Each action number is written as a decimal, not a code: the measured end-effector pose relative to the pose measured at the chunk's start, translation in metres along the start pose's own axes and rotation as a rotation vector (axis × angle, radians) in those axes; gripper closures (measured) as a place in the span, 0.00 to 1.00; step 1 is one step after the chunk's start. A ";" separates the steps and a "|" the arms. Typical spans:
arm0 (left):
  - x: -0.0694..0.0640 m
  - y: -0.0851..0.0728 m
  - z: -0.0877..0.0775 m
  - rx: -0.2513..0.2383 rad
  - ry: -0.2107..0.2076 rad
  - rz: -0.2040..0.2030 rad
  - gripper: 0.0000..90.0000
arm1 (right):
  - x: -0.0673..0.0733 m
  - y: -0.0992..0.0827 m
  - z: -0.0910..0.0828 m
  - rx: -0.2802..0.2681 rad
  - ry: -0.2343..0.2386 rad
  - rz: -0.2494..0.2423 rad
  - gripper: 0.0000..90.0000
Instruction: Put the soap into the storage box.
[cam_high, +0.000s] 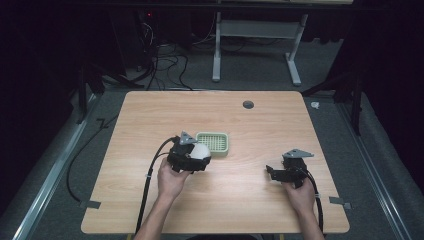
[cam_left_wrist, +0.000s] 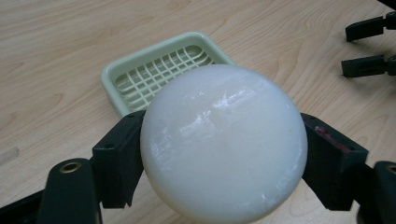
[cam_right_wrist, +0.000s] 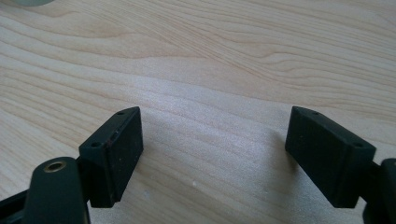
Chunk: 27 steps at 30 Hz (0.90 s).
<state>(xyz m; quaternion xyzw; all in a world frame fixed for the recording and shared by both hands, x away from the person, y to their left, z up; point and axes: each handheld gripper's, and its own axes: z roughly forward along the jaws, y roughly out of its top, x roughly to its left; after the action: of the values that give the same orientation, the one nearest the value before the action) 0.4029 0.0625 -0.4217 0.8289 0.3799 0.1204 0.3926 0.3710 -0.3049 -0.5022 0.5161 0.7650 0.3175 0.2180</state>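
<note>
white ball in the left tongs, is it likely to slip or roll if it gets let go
The white ball looks smooth and glossy, so it may be slippery; the left tongs pinch it only at its two sides. Being round, it would probably roll on the bare wooden table. Set in the green tray, the gridded floor and raised rim would likely stop it.

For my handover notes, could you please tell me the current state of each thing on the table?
White round soap-like ball: clamped between the left gripper's jaws, just short of the tray.
Pale green plastic grid tray: flat on the table, nothing in it.
Left gripper: shut on the ball.
Right gripper: open, holding nothing, over bare wood.
Light wooden table: level.
</note>
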 end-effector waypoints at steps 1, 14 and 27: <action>0.000 0.000 0.000 0.000 0.000 0.000 0.27 | 0.000 0.000 0.000 0.000 0.000 0.000 0.22; 0.005 0.026 0.021 0.001 0.031 0.044 0.27 | 0.001 0.000 0.000 0.003 -0.003 -0.003 0.22; 0.013 0.039 0.042 0.023 0.046 0.058 0.27 | 0.001 0.000 0.000 0.002 -0.009 0.000 0.22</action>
<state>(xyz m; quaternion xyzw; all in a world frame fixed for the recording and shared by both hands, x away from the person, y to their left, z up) 0.4533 0.0326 -0.4223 0.8410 0.3660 0.1466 0.3705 0.3710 -0.3043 -0.5022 0.5177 0.7645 0.3144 0.2207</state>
